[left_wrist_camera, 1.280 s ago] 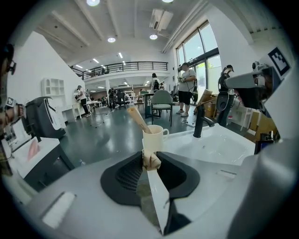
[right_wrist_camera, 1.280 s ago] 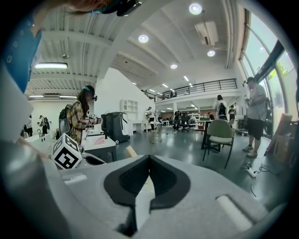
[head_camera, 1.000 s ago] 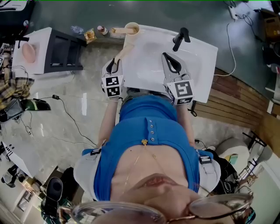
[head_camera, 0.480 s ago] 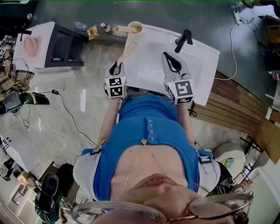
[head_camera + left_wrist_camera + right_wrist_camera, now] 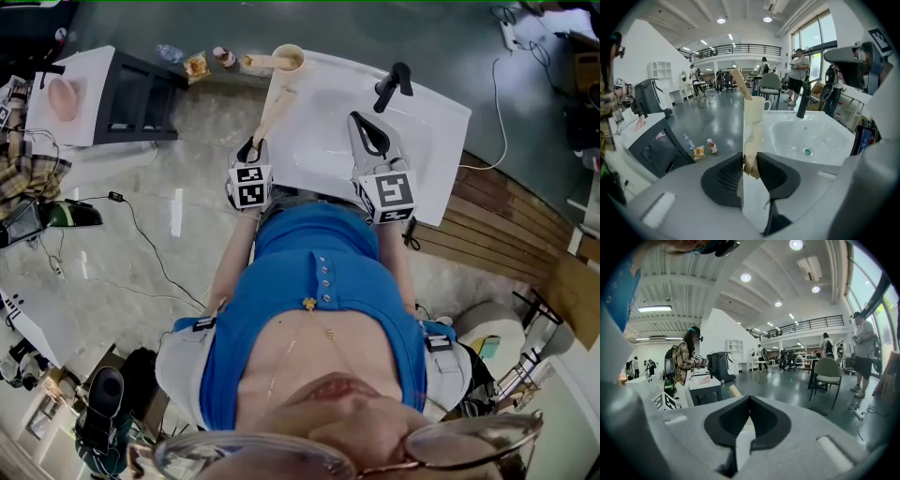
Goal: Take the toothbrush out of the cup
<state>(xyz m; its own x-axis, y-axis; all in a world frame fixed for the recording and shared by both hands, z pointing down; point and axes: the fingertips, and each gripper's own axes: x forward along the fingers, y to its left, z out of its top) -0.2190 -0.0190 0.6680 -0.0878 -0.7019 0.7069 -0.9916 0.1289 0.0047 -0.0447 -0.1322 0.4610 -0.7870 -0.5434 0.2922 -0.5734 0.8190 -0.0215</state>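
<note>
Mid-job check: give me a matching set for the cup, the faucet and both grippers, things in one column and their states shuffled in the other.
Things:
1. cup
2. faucet
3. left gripper
4. right gripper

States:
A. shut, nothing between the jaws
B. black, standing at the far edge of the sink
C. has a wooden stick standing in it
D. shut on a long beige piece

Pairs: 1-C, 2-B, 3-D, 4-A
</note>
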